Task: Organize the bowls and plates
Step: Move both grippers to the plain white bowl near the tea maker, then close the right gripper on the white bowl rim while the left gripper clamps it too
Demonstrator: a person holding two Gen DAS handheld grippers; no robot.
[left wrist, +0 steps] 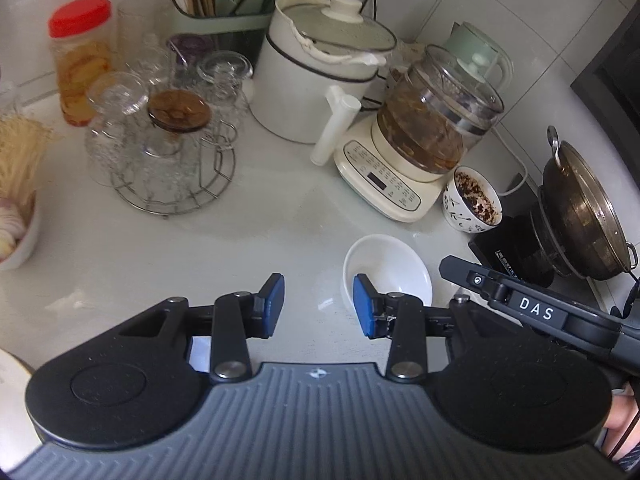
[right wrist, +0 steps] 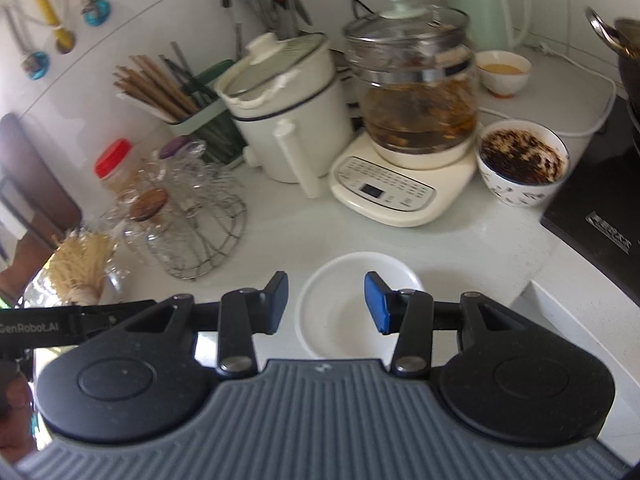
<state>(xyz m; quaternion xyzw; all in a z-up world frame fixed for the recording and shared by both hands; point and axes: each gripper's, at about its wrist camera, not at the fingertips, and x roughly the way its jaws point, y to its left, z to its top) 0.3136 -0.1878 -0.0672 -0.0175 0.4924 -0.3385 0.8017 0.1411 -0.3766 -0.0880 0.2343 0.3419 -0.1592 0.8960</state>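
Note:
A small white empty bowl (left wrist: 390, 270) sits on the white counter; it also shows in the right wrist view (right wrist: 344, 308). My left gripper (left wrist: 319, 306) is open and empty, just left of the bowl, its right pad near the rim. My right gripper (right wrist: 326, 304) is open and empty, above the bowl's near side. A patterned bowl of dark flakes (left wrist: 472, 202) stands beside the kettle base, also in the right wrist view (right wrist: 520, 164). A white bowl with food (left wrist: 16, 236) is at the far left. A small bowl of yellow liquid (right wrist: 504, 72) sits at the back.
A glass kettle on a cream base (left wrist: 404, 160), a white electric pot (left wrist: 320, 80), a wire rack of glasses (left wrist: 168, 148), a red-lidded jar (left wrist: 82, 60) and a chopstick holder (left wrist: 216, 0) crowd the back. A black cooktop with a metal wok (left wrist: 580, 208) is at the right.

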